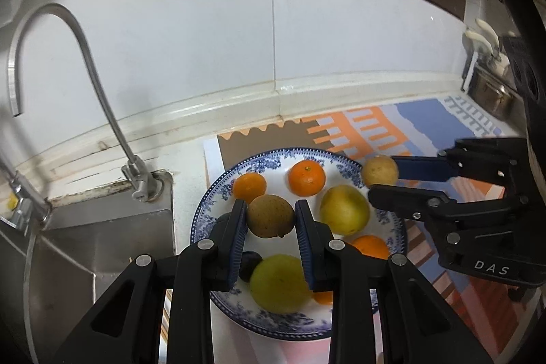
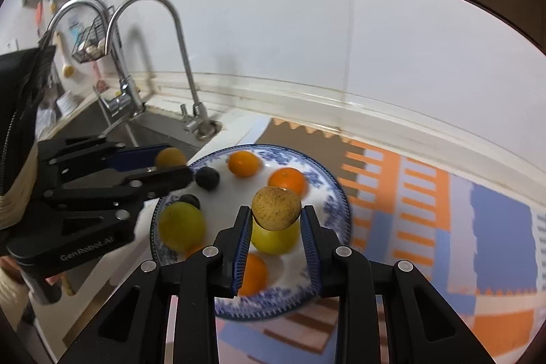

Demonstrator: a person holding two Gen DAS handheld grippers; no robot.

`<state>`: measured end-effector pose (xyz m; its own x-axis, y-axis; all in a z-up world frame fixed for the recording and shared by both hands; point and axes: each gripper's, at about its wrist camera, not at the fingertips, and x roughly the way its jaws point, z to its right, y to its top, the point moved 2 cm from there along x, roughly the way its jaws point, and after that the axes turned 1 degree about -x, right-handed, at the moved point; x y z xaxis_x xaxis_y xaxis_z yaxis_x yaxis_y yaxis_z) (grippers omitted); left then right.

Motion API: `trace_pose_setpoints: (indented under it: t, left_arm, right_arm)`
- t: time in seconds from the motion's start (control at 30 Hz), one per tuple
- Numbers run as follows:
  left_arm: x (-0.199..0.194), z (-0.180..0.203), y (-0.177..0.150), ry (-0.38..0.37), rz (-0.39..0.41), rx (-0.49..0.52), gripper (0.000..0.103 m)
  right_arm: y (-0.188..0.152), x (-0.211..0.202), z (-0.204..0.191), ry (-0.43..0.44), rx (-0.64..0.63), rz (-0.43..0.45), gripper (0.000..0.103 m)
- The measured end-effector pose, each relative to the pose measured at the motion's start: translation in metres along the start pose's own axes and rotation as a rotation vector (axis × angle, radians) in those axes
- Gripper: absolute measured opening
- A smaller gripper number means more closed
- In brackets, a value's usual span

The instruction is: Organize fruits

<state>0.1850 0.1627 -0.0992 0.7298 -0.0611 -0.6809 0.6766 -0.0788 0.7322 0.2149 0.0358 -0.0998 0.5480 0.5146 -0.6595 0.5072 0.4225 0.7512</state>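
White counter and patterned mat [image 1: 426, 125] lie below me. Each claw clamps a brown fruit over the plate [image 1: 218, 190]: left claw [image 1: 271, 214] on its kiwi [image 1: 270, 216], right claw [image 2: 275, 217] on another [image 2: 276, 208].

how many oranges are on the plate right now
4 visible. On the plate, left wrist view: orange at the far left, far middle, near right, and one mostly hidden behind the gripper finger. More may be hidden under the grippers.

Two brown kiwis [image 1: 270, 216] [image 2: 276, 208], oranges [image 1: 306, 177], perhaps lemons [image 1: 344, 209] over blue-patterned plate [image 1: 218, 190].
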Motion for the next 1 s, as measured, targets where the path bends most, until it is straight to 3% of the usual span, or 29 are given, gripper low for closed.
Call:
trace_pose_setpoints:
  t: [0.47,0.57,0.7,0.87,0.93,1.0]
  left_arm:
    - [0.030,-0.003,-0.001,-0.071,-0.090,0.076,0.029]
    - [0.031,-0.002,-0.001,-0.059,-0.095,0.085,0.049]
    - [0.024,0.000,-0.004,-0.037,-0.101,0.085,0.052]
    - [0.007,0.008,-0.006,0.036,-0.100,0.085,0.058]
    - [-0.005,0.012,-0.005,0.064,-0.083,0.074,0.060]
    - [-0.018,0.017,-0.003,0.105,-0.063,0.054,0.069]
  right_arm:
    - [0.014,0.033,-0.009,0.053,-0.038,-0.047,0.031]
    - [0.014,0.033,-0.009,0.054,-0.036,-0.051,0.031]
    - [0.014,0.028,-0.007,0.037,-0.022,-0.038,0.045]
    - [0.008,0.013,-0.004,0.026,-0.010,-0.021,0.045]
    - [0.003,0.004,-0.003,0.011,-0.012,-0.014,0.050]
    - [-0.002,-0.006,-0.001,-0.006,-0.007,0.000,0.054]
